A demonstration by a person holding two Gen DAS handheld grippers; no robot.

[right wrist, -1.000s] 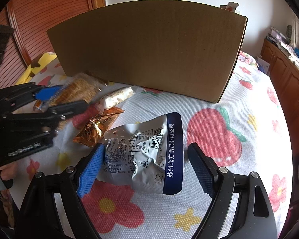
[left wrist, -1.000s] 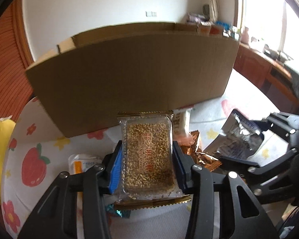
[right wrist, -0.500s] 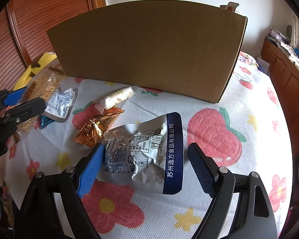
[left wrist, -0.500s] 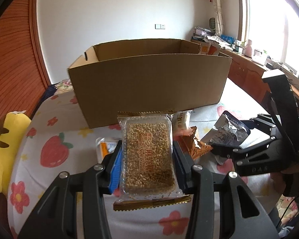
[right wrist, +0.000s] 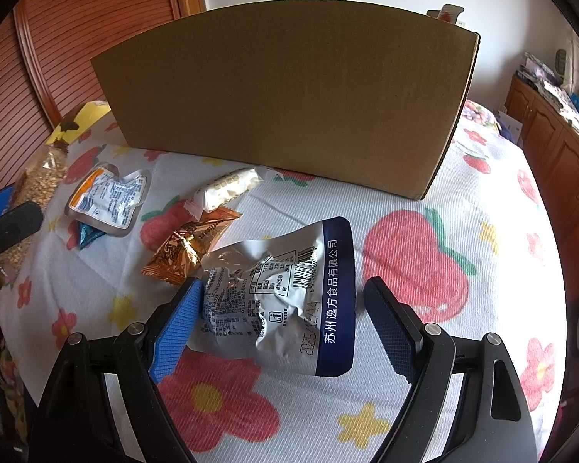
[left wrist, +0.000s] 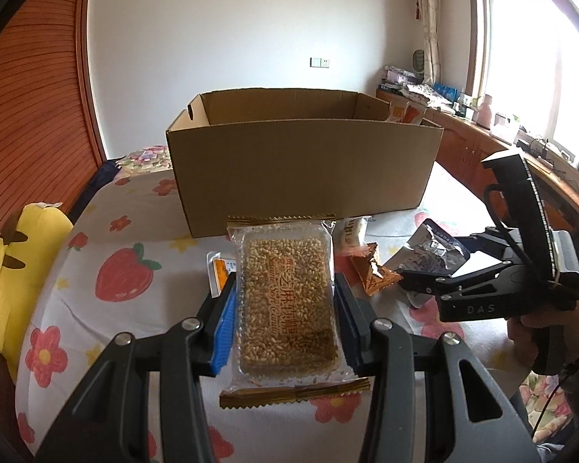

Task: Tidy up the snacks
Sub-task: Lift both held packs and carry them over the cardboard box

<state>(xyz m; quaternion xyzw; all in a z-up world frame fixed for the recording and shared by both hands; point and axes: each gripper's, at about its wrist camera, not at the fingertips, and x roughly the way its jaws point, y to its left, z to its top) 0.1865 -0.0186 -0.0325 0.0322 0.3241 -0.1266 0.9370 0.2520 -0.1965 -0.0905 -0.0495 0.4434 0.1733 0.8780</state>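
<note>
- your left gripper (left wrist: pixel 285 308) pinches a clear sesame candy pack (left wrist: pixel 285 301), raised before the open cardboard box (left wrist: pixel 301 166).
- your right gripper (right wrist: pixel 278 320) is spread around a silver pouch (right wrist: pixel 285 301) — lying on the fruit-print tablecloth (right wrist: pixel 424 200).

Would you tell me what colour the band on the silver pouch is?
Dark navy blue with white characters on the silver pouch, clearest in the right wrist view.

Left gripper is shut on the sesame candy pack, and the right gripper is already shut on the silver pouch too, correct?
Not quite. The left gripper is shut on the sesame candy pack, but the right gripper is open: in the right wrist view its fingers stand either side of the silver pouch, which lies on the tablecloth, with a clear gap at the right finger.
</note>
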